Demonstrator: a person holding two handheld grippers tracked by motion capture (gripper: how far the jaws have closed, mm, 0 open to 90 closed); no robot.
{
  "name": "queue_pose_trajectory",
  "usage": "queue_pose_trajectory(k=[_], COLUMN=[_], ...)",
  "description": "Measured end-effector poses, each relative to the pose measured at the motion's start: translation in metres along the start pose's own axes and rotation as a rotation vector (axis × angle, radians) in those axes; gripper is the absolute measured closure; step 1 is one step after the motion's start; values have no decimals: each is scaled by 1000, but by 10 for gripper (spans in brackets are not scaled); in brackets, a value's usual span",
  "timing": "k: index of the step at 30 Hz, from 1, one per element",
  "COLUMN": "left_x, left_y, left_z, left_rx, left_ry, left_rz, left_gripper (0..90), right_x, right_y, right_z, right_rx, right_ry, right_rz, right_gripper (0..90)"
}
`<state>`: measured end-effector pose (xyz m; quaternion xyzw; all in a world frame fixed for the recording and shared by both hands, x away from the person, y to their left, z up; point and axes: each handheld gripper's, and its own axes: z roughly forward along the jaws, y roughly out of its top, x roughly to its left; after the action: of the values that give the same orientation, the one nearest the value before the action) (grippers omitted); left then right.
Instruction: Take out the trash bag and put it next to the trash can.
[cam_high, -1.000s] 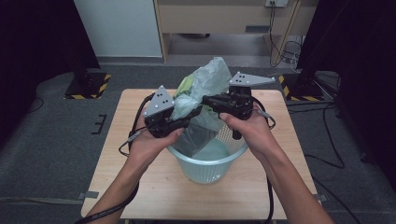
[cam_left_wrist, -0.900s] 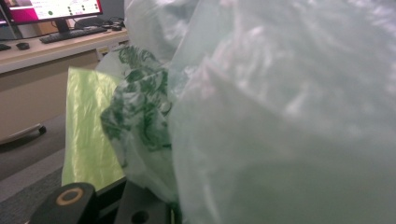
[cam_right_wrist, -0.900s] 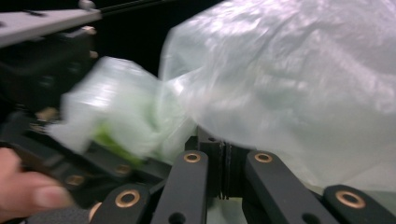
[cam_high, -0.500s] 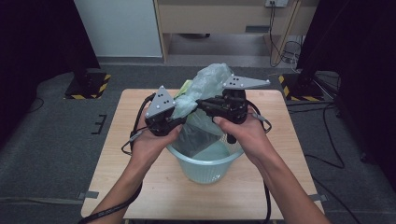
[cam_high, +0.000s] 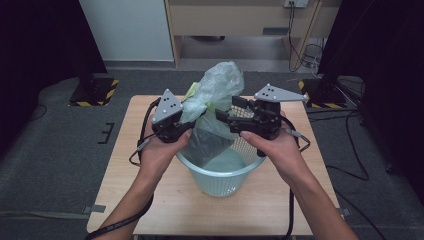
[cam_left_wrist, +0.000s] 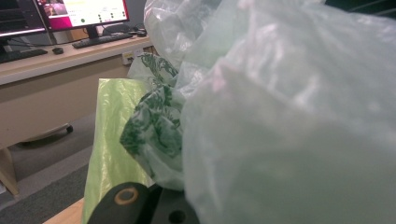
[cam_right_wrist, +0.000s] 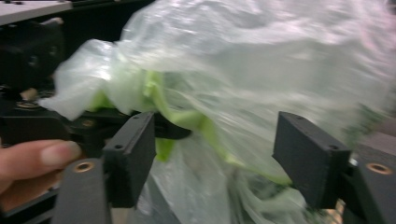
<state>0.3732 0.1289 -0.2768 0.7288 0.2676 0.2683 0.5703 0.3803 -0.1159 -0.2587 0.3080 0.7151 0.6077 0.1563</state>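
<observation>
A pale translucent green plastic bag (cam_high: 216, 92) rises out of a light-blue mesh basket (cam_high: 220, 176) at the middle of the table. My left gripper (cam_high: 191, 113) is shut on the bag's bunched neck at its left side. In the left gripper view the bag (cam_left_wrist: 289, 116) presses close over the jaw base, beside a brighter green strip (cam_left_wrist: 111, 140). My right gripper (cam_high: 226, 117) is at the bag's right side and open. In the right gripper view its fingers (cam_right_wrist: 133, 151) stand wide apart on either side of the bag (cam_right_wrist: 261, 79), not touching it.
The basket stands on a small wooden table (cam_high: 150, 200) with grey floor all round. Cables trail from both grippers over the table. A wooden desk (cam_high: 240, 20) and black stands are behind. A thumb (cam_right_wrist: 44, 156) shows at the left of the right gripper view.
Both grippers stay above the basket with only small shifts. The bag's top has puffed up a little and stands straighter.
</observation>
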Motion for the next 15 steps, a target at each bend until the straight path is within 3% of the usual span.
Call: queue_pose_trajectory(k=[5, 9, 15], left_x=[0, 1, 0], left_y=[1, 2, 7], left_z=[1, 1, -1], left_rx=[-6, -25, -46], left_ry=[4, -2, -1], left_rz=[-2, -14, -5], left_gripper=[866, 866, 865], right_x=[-13, -24, -38], right_y=[-3, -8, -15], right_z=[-6, -10, -14], right_rx=[0, 21, 19], right_ry=[-30, -41, -53], right_rz=[33, 86, 130], right_gripper=[214, 103, 64])
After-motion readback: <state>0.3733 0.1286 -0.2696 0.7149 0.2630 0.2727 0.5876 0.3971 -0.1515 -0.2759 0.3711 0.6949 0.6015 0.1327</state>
